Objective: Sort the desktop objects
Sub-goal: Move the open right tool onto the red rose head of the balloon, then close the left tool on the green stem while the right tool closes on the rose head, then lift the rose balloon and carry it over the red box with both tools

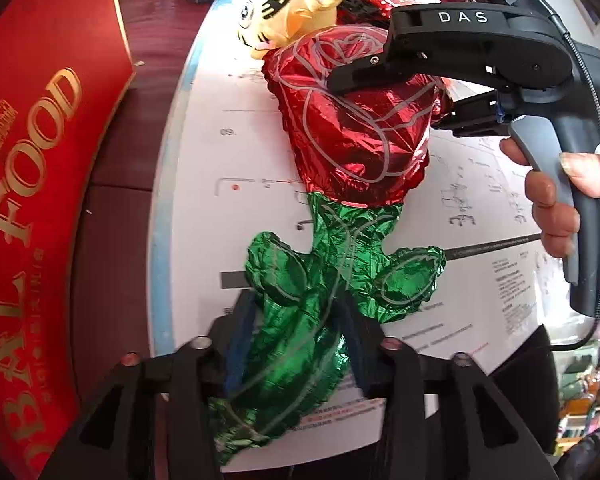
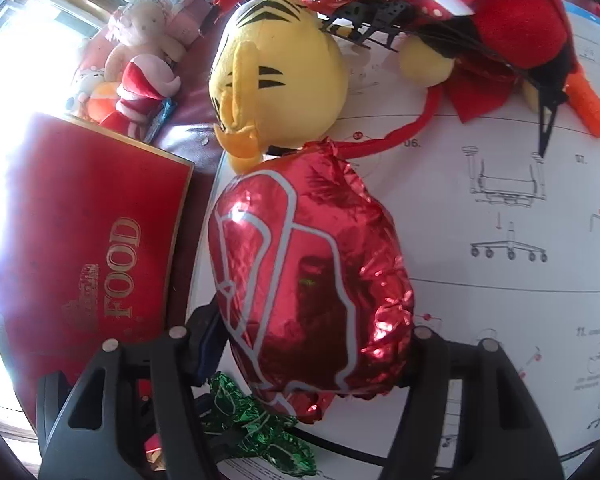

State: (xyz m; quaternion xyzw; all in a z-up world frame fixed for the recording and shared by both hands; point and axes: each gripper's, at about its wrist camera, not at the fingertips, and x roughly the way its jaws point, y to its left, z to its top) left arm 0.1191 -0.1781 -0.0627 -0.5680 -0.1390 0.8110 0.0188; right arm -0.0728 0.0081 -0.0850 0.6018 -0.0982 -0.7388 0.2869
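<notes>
Lying across a large white instruction sheet (image 1: 480, 168) on the bench is a foil rose balloon (image 1: 352, 128), and clutter crowds its far end. A yellow tiger plush (image 1: 284, 8) touches the top of the red bloom. Beyond it sit a red hairband (image 2: 412, 128), a polka-dot red plush (image 2: 500, 4) with an orange foot, and black mesh pieces I cannot identify. To the balloon's left, off the sheet, a red box (image 1: 40, 160) printed with gold "FOOD" lettering rests on the dark red bench (image 1: 140, 92). Small pink and white plush toys (image 2: 140, 52) are heaped past the box's far corner.

The balloon's bloom is crinkled red foil with silver outlines of petals. Below it, a green foil stem (image 1: 300, 320) with two leaves runs toward the left wrist camera. The whole thing looks partly deflated and creased.

The left claw (image 1: 296, 320) pinches the green stem, its blue-padded fingers (image 1: 240, 340) pressing in from both sides just below the leaves. The right claw (image 2: 312, 340) straddles the red bloom, and its jaws look drawn in against the foil on both sides, with the right fingertip hidden behind the bloom. In the left view, a person's hand (image 1: 552, 200) grips the grey handle of the right claw.
</notes>
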